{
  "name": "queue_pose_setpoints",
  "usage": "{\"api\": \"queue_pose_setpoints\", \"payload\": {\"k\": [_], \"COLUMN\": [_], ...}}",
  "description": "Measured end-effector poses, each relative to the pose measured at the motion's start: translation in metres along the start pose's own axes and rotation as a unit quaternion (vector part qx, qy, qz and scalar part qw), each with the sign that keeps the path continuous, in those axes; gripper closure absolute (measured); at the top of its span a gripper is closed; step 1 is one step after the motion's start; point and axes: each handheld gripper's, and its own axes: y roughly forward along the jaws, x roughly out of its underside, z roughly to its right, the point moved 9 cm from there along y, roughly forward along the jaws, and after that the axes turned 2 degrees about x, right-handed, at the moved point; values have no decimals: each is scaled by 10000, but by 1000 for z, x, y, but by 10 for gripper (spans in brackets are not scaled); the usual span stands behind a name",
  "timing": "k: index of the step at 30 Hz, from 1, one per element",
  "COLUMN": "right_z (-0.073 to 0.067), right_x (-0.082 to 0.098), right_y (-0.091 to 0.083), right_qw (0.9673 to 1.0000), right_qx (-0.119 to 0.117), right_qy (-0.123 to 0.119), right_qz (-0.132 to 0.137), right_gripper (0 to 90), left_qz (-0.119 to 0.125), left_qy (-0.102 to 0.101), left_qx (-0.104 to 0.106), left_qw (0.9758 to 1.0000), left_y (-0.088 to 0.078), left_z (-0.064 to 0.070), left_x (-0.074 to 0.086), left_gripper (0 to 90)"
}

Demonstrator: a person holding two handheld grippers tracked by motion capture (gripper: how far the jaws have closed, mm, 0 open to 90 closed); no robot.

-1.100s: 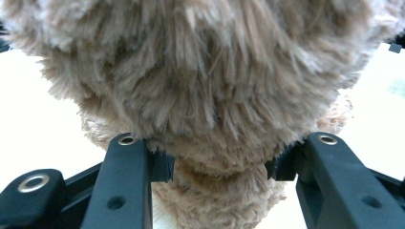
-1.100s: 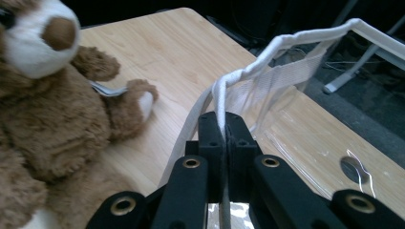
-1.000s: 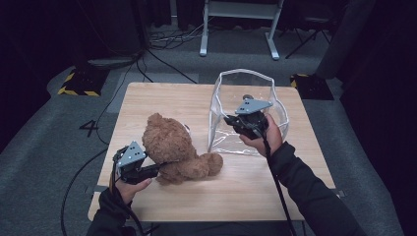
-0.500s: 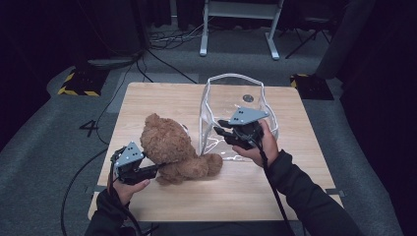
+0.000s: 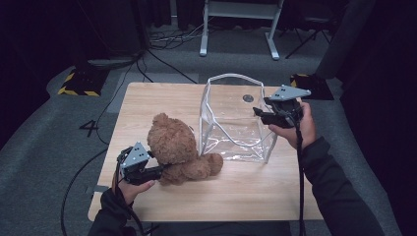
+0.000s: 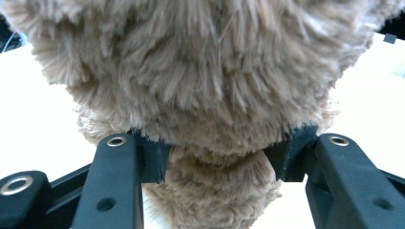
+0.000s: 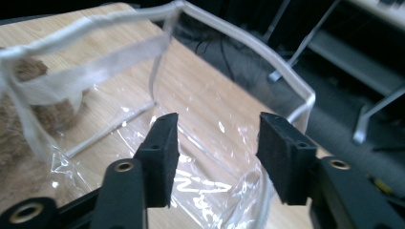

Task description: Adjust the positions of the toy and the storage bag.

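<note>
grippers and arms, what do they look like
Both are black handheld tongs: the left gripper and the right gripper. Each carries a grey three-cornered plate on top and trails a black cable. Up close the jaws are black bars with metal-ringed holes and ribbed dark pads. The person wears dark long sleeves.

Wooden table (image 5: 162,101) stands on grey carpet (image 5: 44,147). Round grommet (image 5: 248,98) set in the table's far right part. Beyond the table's far edge: white metal frame (image 5: 238,19) and black cables (image 5: 167,42). Off its far left corner: yellow-black striped block (image 5: 76,84). White "4" (image 5: 88,129) left of the table.
</note>
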Motion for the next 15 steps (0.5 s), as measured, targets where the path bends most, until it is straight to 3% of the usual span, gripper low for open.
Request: {"api": "queue_pose_setpoints", "payload": {"k": [2, 3, 6, 10, 15], "right_z": [7, 12, 20, 32, 39], "right_x": [8, 13, 23, 33, 44], "right_y": [8, 13, 22, 26, 31], "right_qw": [9996, 9995, 9986, 9976, 9959], "right_qx": [-136, -27, -20, 8, -145], "right_qy": [159, 171, 334, 417, 566], "right_qz": [-183, -271, -413, -548, -688], "right_gripper": [460, 457, 490, 688, 809], "left_qz": [6, 10, 34, 88, 123], "left_qy": [12, -7, -63, -94, -170], "left_qx": [0, -1, 12, 29, 83], "left_qw": [10000, 10000, 10000, 9999, 9997], "left_y": [0, 0, 0, 1, 1], "left_z": [0, 0, 0, -1, 0], "left_x": [0, 0, 0, 0, -1], "left_gripper": [487, 487, 485, 471, 437]}}
